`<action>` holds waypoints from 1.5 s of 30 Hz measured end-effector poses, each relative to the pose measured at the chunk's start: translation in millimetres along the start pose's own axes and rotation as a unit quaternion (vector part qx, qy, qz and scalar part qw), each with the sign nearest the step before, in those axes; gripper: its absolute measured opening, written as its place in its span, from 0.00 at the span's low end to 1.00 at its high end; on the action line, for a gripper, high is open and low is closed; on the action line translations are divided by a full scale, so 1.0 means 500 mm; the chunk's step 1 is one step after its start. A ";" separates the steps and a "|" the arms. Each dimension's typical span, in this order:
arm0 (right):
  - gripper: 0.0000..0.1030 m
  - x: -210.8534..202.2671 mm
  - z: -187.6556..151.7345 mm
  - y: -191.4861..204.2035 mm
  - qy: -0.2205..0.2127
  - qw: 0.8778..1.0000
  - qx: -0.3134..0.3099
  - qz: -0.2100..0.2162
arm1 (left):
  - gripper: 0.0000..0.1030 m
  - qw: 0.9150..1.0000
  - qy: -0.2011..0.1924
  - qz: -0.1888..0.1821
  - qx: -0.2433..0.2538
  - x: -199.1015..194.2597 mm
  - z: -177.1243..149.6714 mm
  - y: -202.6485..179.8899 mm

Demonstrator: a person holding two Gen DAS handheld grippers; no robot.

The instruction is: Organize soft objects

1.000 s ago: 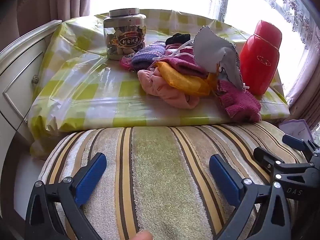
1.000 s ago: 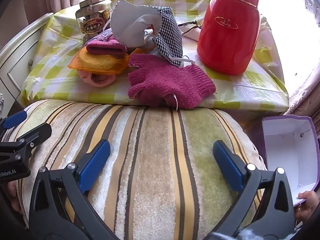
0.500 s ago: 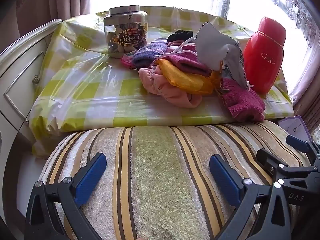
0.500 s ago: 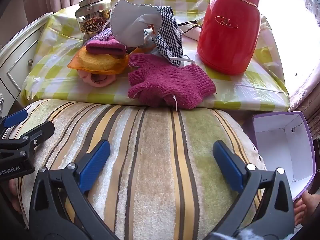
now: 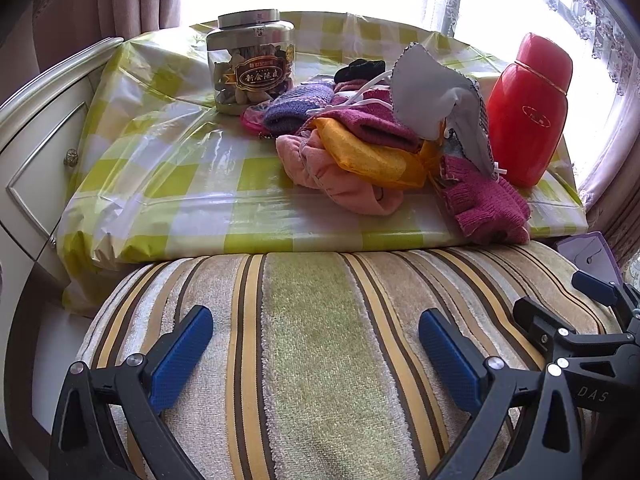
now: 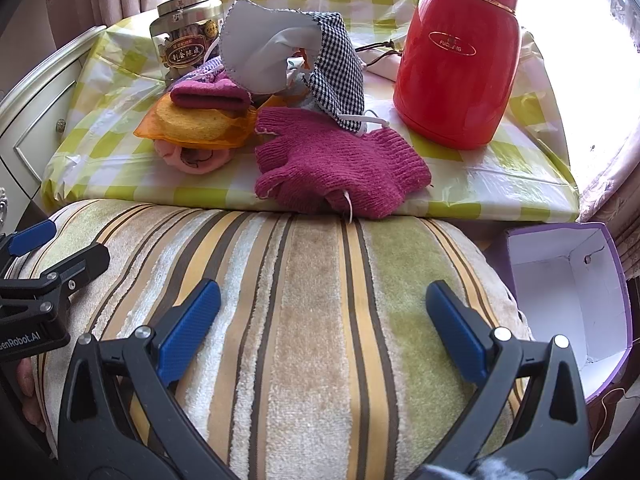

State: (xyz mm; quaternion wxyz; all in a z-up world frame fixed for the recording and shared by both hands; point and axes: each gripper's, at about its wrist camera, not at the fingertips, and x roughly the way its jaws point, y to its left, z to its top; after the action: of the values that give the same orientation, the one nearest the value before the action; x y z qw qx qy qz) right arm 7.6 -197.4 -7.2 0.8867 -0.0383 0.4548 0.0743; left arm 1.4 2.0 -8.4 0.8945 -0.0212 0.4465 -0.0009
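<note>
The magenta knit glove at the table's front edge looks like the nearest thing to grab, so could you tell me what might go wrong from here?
The magenta knit glove overhangs the table edge; a nudge could drop it. The checked face mask has its white strap lying on the glove, so lifting may drag the mask along. The red flask stands upright close beside the pile, so a wide sweep by the open right gripper might knock it.
</note>
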 end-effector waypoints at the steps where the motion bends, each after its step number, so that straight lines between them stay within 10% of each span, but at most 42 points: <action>1: 1.00 0.000 -0.002 0.000 -0.005 1.000 0.001 0.000 | 1.00 1.000 0.001 -0.001 -0.001 0.001 0.001 0.000; 45: 1.00 0.003 0.007 0.001 0.020 1.000 -0.002 -0.003 | 1.00 1.000 0.001 0.005 0.006 0.000 0.011 -0.008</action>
State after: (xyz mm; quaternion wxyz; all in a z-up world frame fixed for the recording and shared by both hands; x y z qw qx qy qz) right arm 11.3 -196.1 -6.3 0.8777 -0.0435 0.4718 0.0718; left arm 5.7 -1.8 -5.1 0.8941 -0.0134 0.4476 0.0007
